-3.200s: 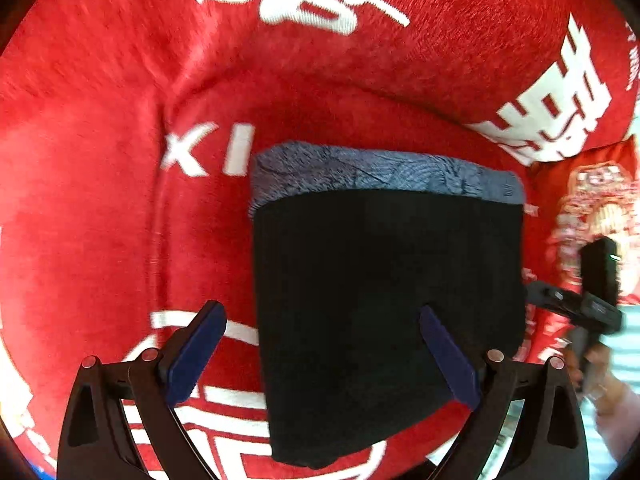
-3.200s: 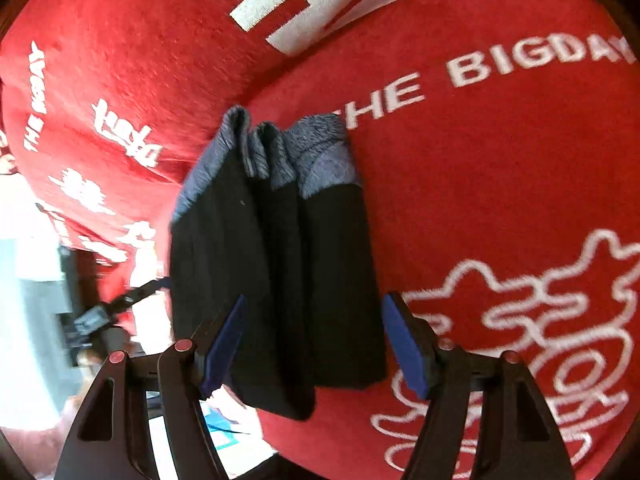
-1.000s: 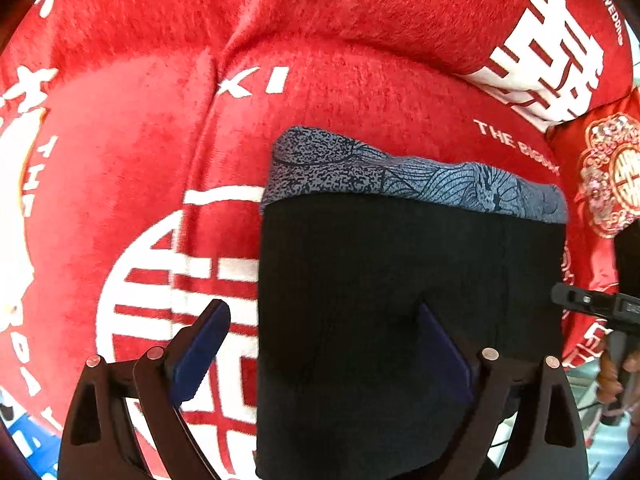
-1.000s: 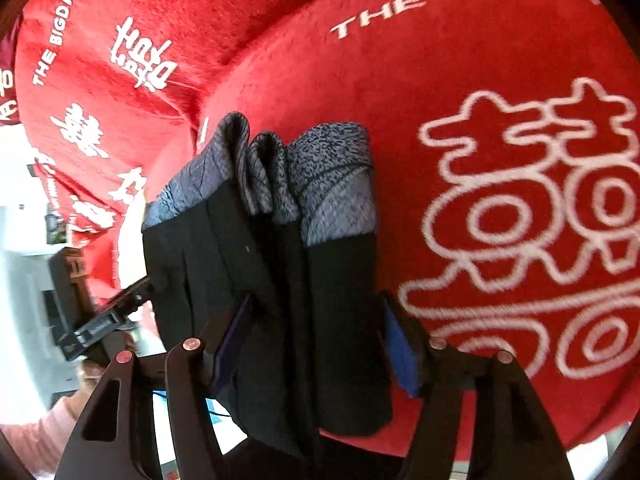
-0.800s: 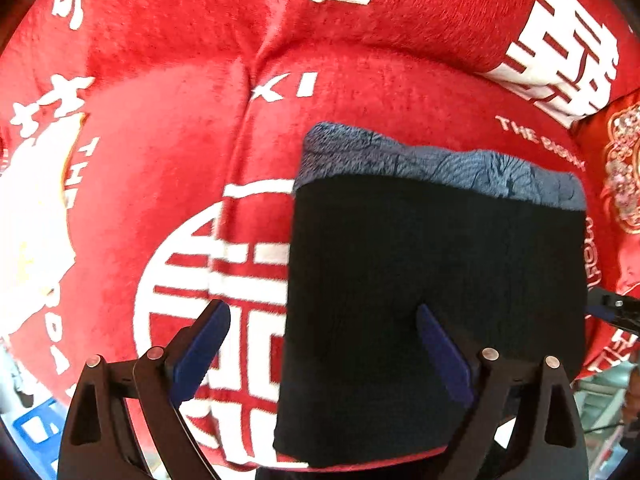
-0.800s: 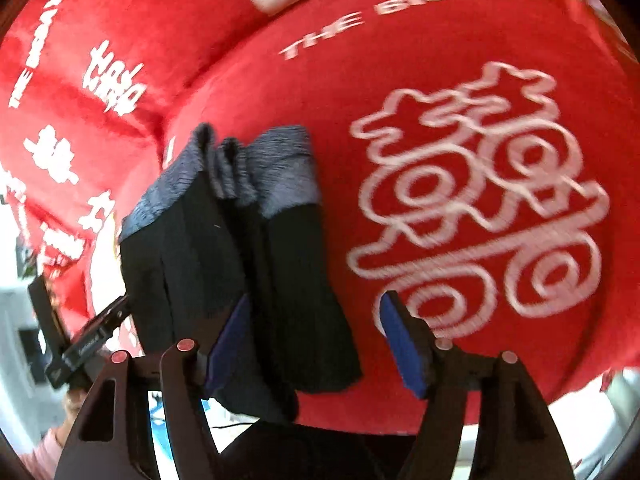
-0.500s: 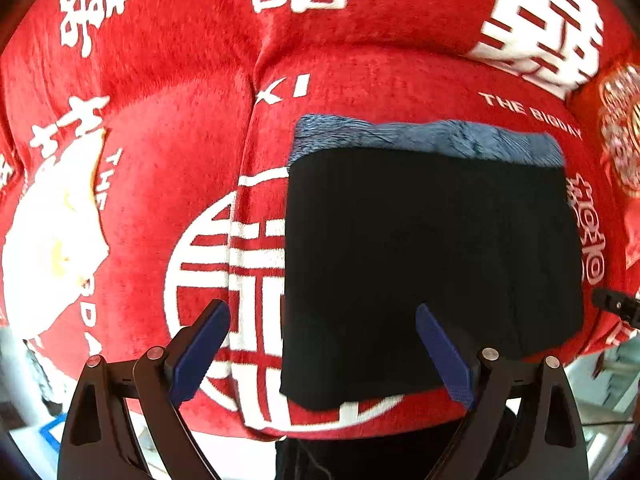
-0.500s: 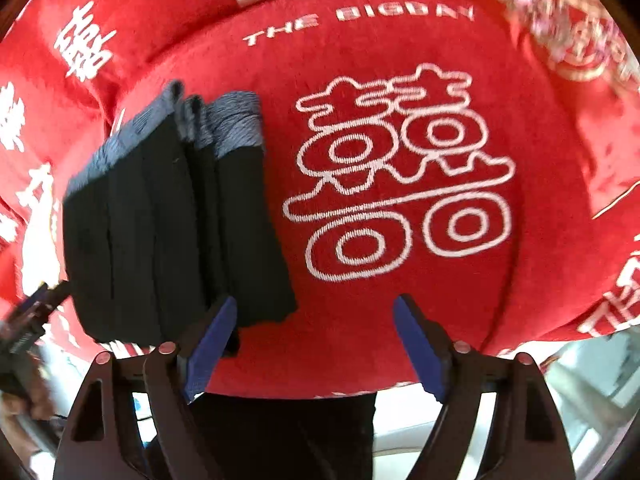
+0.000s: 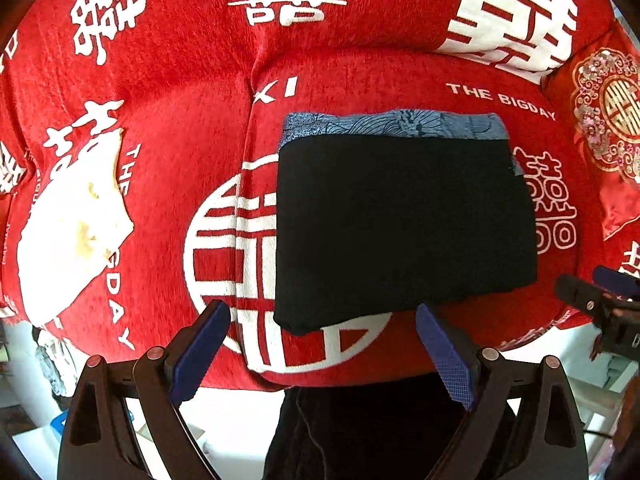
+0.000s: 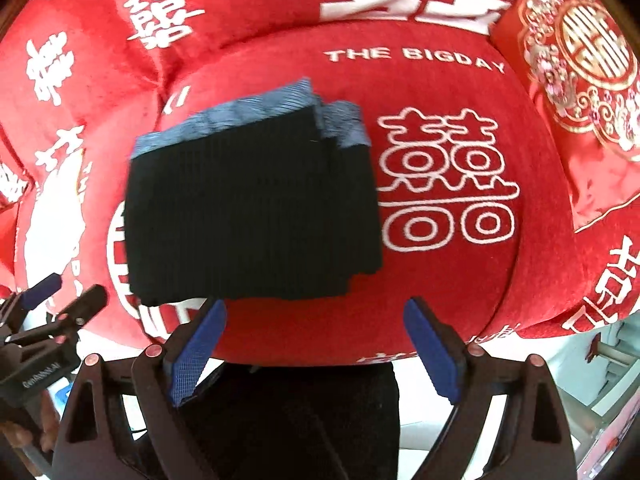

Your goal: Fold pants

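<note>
The black pants (image 9: 400, 224) lie folded into a flat rectangle on the red sofa seat (image 9: 168, 152), with the blue-grey patterned waistband (image 9: 392, 126) at the far edge. They also show in the right wrist view (image 10: 248, 208), stacked in several layers. My left gripper (image 9: 322, 340) is open and empty, held back from the near edge of the pants. My right gripper (image 10: 314, 334) is open and empty, just off the sofa's front edge. Each gripper shows at the side of the other's view.
The sofa cover is red with white characters and "THE BIGDAY" lettering (image 10: 412, 56). A red and gold embroidered cushion (image 10: 576, 48) stands at the right. A pale patch (image 9: 72, 224) shows on the left seat. Dark clothing (image 9: 360, 428) and light floor lie below the front edge.
Both grippers have pulled back and up from the folded pants, past the sofa's front edge. The pants stay flat on the seat.
</note>
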`<state>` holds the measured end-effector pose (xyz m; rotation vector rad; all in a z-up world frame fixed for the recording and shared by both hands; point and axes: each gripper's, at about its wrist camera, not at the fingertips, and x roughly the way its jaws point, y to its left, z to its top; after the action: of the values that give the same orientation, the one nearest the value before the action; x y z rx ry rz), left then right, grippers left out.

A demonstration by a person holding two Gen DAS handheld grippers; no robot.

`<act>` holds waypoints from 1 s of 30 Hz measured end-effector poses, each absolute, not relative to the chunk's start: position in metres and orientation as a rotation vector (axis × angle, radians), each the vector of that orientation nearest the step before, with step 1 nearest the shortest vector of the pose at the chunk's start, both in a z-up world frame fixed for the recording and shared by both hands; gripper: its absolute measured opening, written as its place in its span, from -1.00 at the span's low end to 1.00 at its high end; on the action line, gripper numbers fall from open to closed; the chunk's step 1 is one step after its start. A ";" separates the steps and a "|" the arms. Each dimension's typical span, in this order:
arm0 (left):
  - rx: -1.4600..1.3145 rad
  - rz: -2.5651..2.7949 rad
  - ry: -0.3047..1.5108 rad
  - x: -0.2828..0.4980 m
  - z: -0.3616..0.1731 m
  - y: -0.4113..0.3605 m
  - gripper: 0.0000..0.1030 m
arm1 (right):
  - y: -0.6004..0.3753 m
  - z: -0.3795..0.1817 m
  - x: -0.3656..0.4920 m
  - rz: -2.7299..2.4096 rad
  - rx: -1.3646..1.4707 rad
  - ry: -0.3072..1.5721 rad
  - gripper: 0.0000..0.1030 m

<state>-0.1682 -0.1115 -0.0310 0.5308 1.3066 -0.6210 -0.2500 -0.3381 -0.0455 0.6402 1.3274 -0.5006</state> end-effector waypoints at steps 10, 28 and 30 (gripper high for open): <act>0.549 -0.622 1.293 -0.174 -0.011 -0.107 0.96 | -0.319 -0.016 -0.241 -0.497 0.623 1.310 0.79; 0.562 -0.614 1.282 -0.178 0.005 -0.106 1.00 | -0.310 0.003 -0.234 -0.566 0.538 1.341 0.80; 0.564 -0.609 1.278 -0.178 0.005 -0.106 1.00 | -0.310 0.003 -0.234 -0.567 0.545 1.345 0.80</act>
<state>-0.1779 -0.1062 0.0053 0.5637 1.2783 -0.6090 -0.2345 -0.3100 0.0033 0.5448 1.3446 -0.5672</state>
